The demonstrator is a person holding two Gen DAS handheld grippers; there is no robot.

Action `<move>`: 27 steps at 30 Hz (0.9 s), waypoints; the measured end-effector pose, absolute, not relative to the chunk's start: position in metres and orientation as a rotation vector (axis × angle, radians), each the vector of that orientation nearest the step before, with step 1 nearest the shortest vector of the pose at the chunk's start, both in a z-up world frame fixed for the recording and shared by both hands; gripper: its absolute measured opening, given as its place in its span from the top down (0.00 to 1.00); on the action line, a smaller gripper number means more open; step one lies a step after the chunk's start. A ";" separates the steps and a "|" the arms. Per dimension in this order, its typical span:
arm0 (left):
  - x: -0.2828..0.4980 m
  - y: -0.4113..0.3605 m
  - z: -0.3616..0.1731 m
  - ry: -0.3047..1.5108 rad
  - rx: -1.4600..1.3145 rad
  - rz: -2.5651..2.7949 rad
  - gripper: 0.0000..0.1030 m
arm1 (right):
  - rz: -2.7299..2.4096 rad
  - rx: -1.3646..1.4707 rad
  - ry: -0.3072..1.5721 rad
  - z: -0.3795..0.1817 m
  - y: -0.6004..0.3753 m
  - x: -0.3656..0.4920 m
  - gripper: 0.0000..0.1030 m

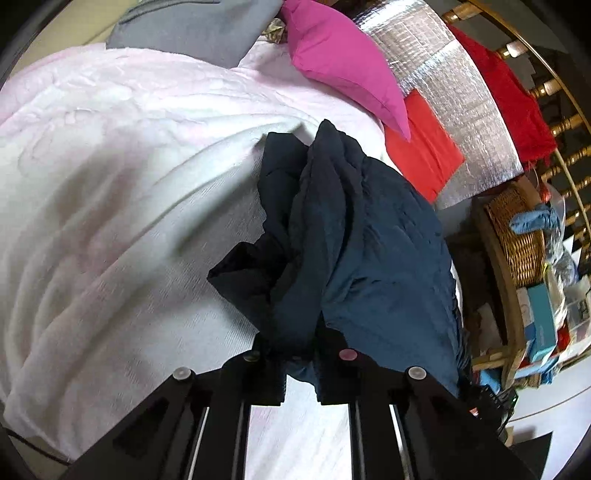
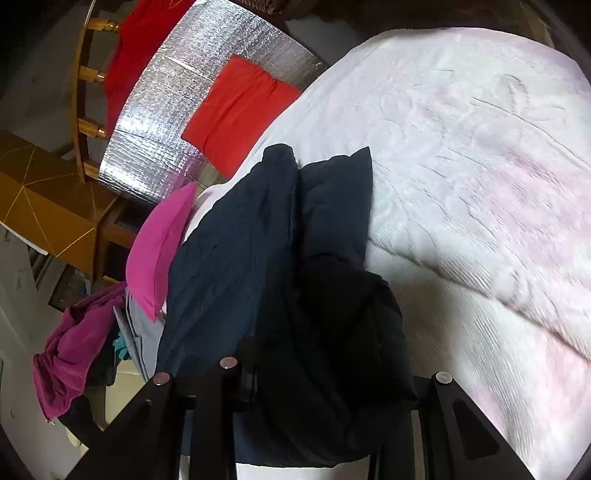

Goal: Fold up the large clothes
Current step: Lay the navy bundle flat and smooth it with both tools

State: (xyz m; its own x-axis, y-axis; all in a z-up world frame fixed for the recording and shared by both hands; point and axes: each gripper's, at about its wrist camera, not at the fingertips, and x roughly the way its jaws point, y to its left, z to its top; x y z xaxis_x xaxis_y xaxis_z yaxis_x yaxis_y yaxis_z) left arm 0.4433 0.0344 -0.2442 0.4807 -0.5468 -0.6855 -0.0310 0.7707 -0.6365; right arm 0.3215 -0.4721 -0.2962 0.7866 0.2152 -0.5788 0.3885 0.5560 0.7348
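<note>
A large dark navy padded garment (image 1: 354, 236) lies bunched up on a white and pale pink bedspread (image 1: 110, 177). In the left wrist view my left gripper (image 1: 300, 363) is shut on a gathered fold of it, and the cloth rises in a ridge away from the fingers. In the right wrist view the same garment (image 2: 258, 236) drapes thickly over my right gripper (image 2: 325, 387). A bulky wad sits between its jaws and hides the right finger; only the left finger (image 2: 245, 380) shows. The bedspread (image 2: 480, 166) stretches off to the right.
A bright pink pillow (image 1: 343, 62) lies beyond the garment, with a red cloth (image 1: 424, 155) on a silver foil mat (image 1: 454, 110) behind it. A grey garment (image 1: 192, 29) lies at the far end. A wicker basket (image 1: 517, 236) and wooden railing stand right. A magenta garment (image 2: 74, 347) hangs off the bedside.
</note>
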 end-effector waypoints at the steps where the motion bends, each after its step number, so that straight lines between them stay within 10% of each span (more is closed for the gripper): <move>1: 0.442 0.033 -0.244 1.036 -0.630 -0.345 0.89 | -0.112 0.995 0.686 -0.296 -0.472 0.317 0.68; 9: 0.435 0.029 -0.258 1.076 -0.608 -0.340 0.86 | -0.115 0.981 0.716 -0.301 -0.478 0.304 0.67; 14: 0.427 0.035 -0.245 1.101 -0.546 -0.313 0.76 | -0.133 1.040 0.769 -0.299 -0.482 0.289 0.30; 27: 0.384 -0.010 -0.169 0.832 -0.181 -0.339 0.42 | 0.027 0.727 0.851 -0.238 -0.429 0.248 0.48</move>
